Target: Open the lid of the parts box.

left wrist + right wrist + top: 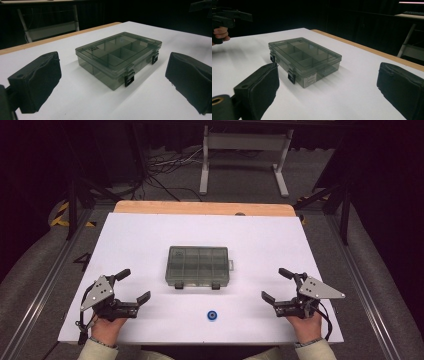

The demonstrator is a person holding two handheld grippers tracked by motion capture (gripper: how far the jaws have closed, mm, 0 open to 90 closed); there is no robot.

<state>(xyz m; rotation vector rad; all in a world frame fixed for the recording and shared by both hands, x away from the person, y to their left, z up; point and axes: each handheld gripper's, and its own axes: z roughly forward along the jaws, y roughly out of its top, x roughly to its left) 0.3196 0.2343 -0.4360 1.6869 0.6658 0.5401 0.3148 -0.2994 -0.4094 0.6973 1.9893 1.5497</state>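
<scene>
High view: nothing started yet as far as I can judge. Compartment box [198,265] sits mid-table, lid closed, both front latches toward the person and looking fastened. Small blue ring [212,315] lies loose on the white table [150,235], nearer the person than the box, well apart from it, between the two hands. Left gripper [136,286] and right gripper [274,283] rest at the near edge either side, both spread wide and empty, neither touching box or ring. Likely job: unlatch, open, drop the ring in a cell; all of that is left. Left gripper view: jaws released, box [119,58] ahead between them but far off, black latches [129,79] down, cells look empty. Dark patch of embossed or printed text on the lid, too small to read. Right gripper view: jaws apart, nothing held, box [305,60] seen from its end. White sticker [310,80] on the end wall, barcode-like print, unreadable. No brand legible anywhere.
</scene>
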